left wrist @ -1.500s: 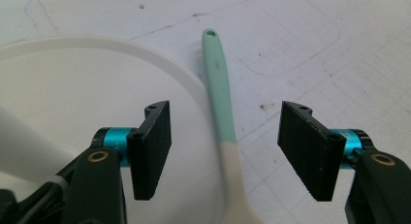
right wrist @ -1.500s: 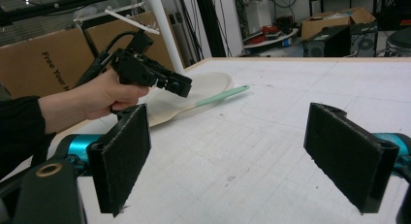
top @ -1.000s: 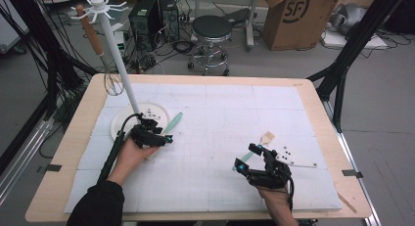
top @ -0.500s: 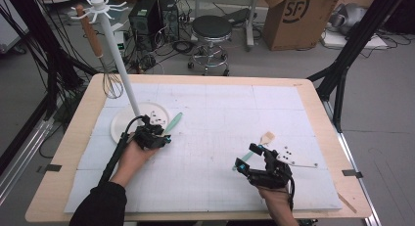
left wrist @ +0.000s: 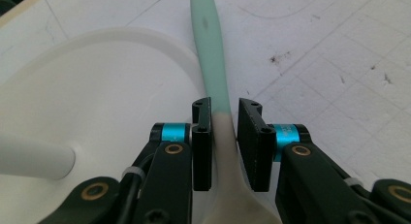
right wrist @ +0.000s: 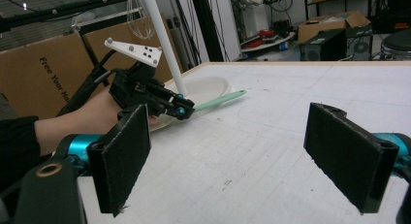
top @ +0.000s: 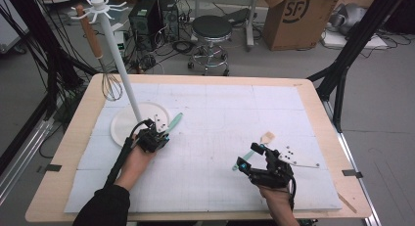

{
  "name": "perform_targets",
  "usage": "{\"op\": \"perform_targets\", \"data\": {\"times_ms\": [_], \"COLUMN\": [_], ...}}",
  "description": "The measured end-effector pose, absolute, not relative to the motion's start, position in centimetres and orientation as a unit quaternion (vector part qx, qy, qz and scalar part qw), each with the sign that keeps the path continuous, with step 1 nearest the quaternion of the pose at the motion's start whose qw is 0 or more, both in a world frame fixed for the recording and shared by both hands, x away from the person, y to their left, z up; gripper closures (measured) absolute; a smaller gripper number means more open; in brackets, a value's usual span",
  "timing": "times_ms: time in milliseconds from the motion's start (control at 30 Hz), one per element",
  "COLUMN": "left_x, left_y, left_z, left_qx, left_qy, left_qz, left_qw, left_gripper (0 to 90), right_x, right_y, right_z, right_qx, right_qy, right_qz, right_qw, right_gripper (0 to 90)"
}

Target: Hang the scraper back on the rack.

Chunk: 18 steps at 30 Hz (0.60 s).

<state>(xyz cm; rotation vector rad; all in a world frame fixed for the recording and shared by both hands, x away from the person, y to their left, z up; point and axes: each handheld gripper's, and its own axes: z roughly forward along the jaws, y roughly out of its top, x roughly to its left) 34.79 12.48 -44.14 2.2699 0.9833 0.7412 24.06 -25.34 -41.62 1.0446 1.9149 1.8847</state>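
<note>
Here, the left gripper stands with its two black jaws on either side of a slender spatula with a beige handle and mint-green blade. In the left gripper view the jaws have just been closing about the handle; the left pad looks to touch it, while a thin gap seems to remain at the right pad, so a firm clamp cannot be told. The spatula lies flat on the white gridded mat, its green end pointing away from the hand, its side just beside the rim of a round white base plate. From that plate a white pole rises, tilted in the high view, to a spoked hanger head, from which a wire whisk with a wooden handle hangs. The plate and pole stand close on the gripper's left side.

The right gripper, well apart near the mat's right front, has its jaws spread wide with nothing between them. Beyond it lies a small pale wooden scraper. The wooden table borders the mat; a black stool and a cardboard box stand on the floor behind.
</note>
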Motion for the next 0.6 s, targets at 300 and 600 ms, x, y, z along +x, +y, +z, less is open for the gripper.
{"op": "perform_targets", "data": {"times_ms": [300, 600], "left_x": [34.55, 34.40], "left_y": [12.09, 13.02], "left_z": [-43.86, -43.77], "left_qx": [0.844, 0.838], "left_qy": [0.376, 0.383], "left_qz": [0.276, 0.255], "left_qw": [0.267, 0.292], "left_gripper": [80.5, 81.1], "right_x": [24.05, 24.06], "right_y": [-25.38, -25.40], "right_z": [-41.63, -41.65], "right_qx": [0.360, 0.362], "right_qy": [0.658, 0.658], "right_qz": [0.648, 0.647], "right_qw": [0.131, 0.133], "right_gripper": [16.1, 16.1]}}
